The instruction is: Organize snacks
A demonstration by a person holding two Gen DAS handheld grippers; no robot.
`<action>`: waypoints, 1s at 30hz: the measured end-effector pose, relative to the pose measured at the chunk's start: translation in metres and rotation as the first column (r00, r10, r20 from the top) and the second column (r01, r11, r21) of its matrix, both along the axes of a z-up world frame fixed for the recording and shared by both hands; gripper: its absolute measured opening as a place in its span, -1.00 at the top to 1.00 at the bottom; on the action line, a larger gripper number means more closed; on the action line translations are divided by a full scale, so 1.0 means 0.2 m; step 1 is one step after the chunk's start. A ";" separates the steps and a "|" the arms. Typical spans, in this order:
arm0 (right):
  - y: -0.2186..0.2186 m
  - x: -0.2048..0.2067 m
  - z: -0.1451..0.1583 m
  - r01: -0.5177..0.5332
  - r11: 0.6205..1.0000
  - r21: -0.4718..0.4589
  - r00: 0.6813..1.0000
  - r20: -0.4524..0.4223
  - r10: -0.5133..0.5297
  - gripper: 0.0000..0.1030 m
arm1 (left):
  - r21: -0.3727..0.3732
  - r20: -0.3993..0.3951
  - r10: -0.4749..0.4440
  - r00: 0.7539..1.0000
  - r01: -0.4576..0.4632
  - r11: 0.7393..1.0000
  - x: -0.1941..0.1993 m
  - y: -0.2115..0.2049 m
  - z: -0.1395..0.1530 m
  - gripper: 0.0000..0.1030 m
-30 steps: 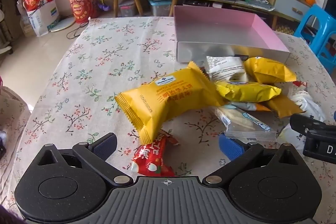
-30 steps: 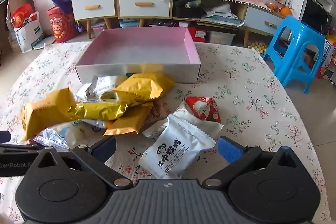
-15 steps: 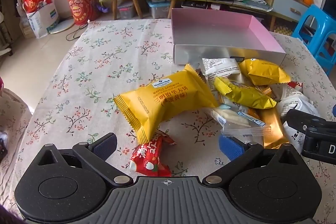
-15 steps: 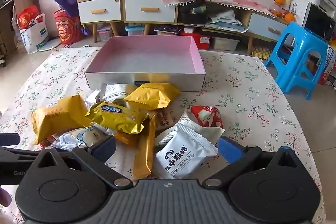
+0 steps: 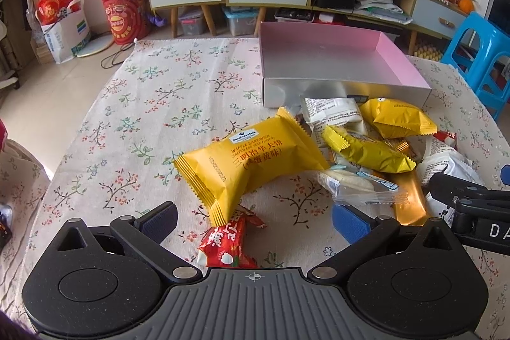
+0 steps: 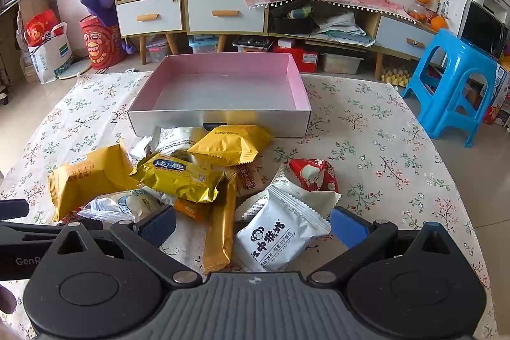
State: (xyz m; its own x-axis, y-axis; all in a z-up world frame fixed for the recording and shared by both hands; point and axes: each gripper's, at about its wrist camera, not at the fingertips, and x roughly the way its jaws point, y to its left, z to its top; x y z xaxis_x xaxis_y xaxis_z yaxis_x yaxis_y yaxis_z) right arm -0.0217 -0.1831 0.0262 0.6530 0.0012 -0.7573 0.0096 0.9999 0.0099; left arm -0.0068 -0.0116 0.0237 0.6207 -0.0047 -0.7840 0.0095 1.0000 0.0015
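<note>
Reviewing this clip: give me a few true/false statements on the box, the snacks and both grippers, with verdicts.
1. The pink box holds no snacks. True.
2. The left gripper is shut on the red snack packet. False: it is open, with the packet lying between its fingers.
3. The white monkey-logo packet lies between the right gripper's fingers. True.
4. The large yellow waffle packet is inside the box. False: it lies on the floral tablecloth.
</note>
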 end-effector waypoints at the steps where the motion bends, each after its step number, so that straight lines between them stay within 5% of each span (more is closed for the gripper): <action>1: 0.00 0.00 0.00 0.001 1.000 0.001 1.000 0.001 -0.001 -0.80 | -0.001 0.000 0.000 1.000 0.000 1.000 0.00 0.00 0.00 -1.00; 30: 0.00 0.00 0.00 0.005 1.000 0.003 1.000 -0.003 -0.005 -0.80 | -0.004 0.003 0.001 1.000 -0.001 1.000 0.00 0.00 0.00 -1.00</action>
State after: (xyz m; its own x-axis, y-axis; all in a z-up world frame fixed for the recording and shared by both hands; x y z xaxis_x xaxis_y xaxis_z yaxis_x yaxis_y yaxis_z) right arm -0.0209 -0.1830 0.0258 0.6508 0.0001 -0.7593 0.0147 0.9998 0.0128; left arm -0.0060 -0.0109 0.0241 0.6232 -0.0068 -0.7820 0.0083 1.0000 -0.0021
